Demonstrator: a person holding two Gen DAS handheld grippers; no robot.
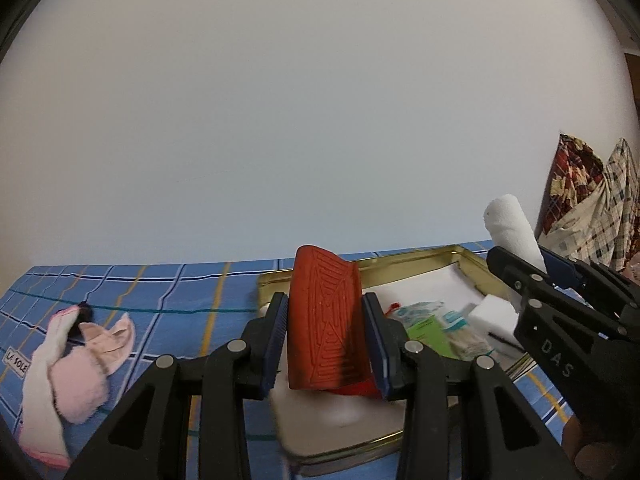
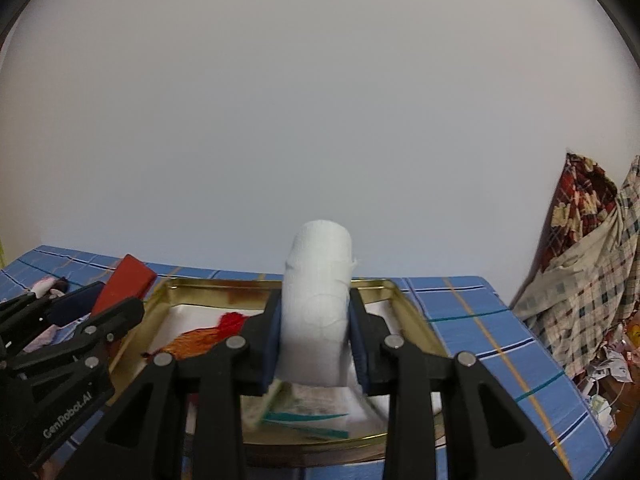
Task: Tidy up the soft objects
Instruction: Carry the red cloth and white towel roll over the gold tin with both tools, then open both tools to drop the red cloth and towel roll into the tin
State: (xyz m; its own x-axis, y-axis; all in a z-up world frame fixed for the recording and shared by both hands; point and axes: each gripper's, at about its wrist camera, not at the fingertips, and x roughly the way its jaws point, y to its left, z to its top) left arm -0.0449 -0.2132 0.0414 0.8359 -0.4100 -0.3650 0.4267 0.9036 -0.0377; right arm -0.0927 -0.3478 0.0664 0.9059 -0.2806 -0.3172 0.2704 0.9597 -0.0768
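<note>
My left gripper is shut on a red ribbed pad that stands upright between its blue pads, above the near part of a gold metal tray. The same red pad and the left gripper show at the left of the right wrist view. My right gripper is shut on a white gauze roll, held upright over the tray. In the left wrist view that white roll and the right gripper sit at the right.
The tray holds a white foam block, small packets and an orange and red fabric piece. A pink and white soft toy lies on the blue checked cloth at the left. Patterned fabric is heaped beyond the right edge.
</note>
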